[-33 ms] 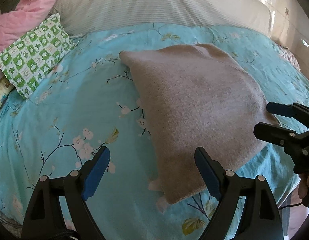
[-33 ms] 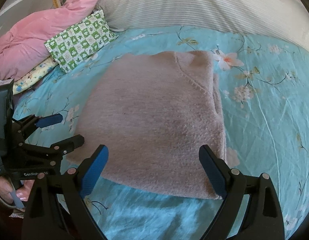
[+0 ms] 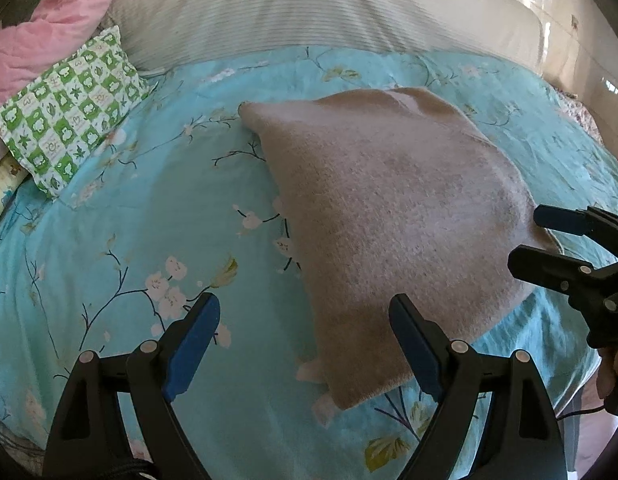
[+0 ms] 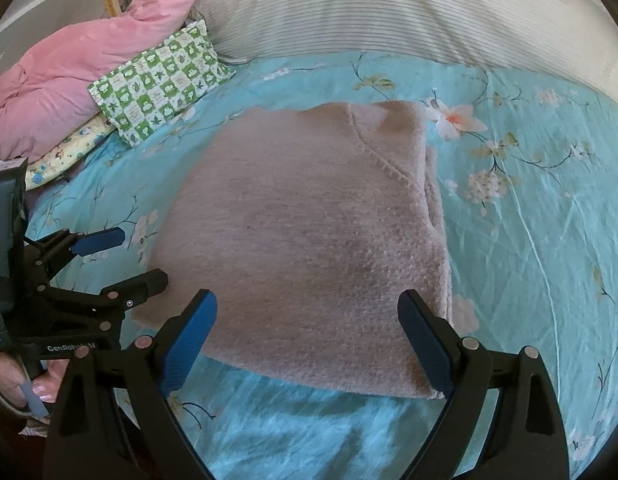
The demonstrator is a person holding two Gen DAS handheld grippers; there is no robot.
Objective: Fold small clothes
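Here, the folded beige sweater point(image 4: 309, 240) is seen lying flat on the floral bedsheet point(image 4: 529, 240) just ahead of the left gripper point(image 3: 305, 344) and right gripper point(image 4: 309, 340), both held spread and ungrasping.

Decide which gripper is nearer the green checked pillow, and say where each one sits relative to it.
Left. The left gripper hovers open over the sheet by the sweater's left edge, on the green checked pillow's side. The right gripper is open at the sweater's near hem, farther right.
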